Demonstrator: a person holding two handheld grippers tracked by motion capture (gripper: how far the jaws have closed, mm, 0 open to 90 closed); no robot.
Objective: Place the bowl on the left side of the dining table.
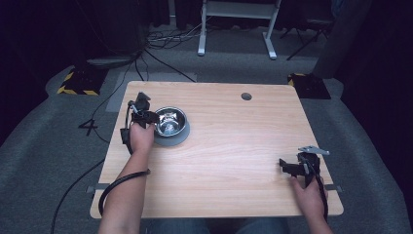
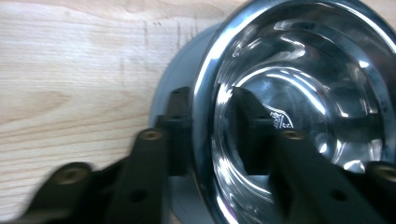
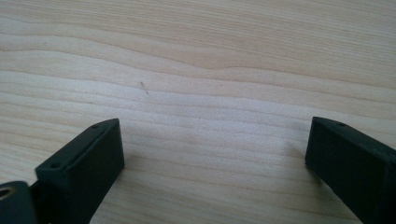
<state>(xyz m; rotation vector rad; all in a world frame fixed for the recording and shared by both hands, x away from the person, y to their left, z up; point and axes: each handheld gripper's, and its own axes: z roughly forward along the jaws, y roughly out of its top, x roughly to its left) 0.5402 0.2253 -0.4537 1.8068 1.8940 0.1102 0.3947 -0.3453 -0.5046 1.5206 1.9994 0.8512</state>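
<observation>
A shiny steel bowl on a grey rubber base stands on the left part of the wooden table. My left gripper is at the bowl's left rim. In the left gripper view the bowl looms large, and my left gripper has one jaw outside the rim and one inside, pressed against the wall. The bowl holds nothing. My right gripper rests low at the table's right front, held by a hand. In the right gripper view it is open wide over bare wood.
A round cable hole sits near the table's far edge. Cables trail from both grippers over the front edge. Beyond the table are grey carpet, floor cables and a white desk frame.
</observation>
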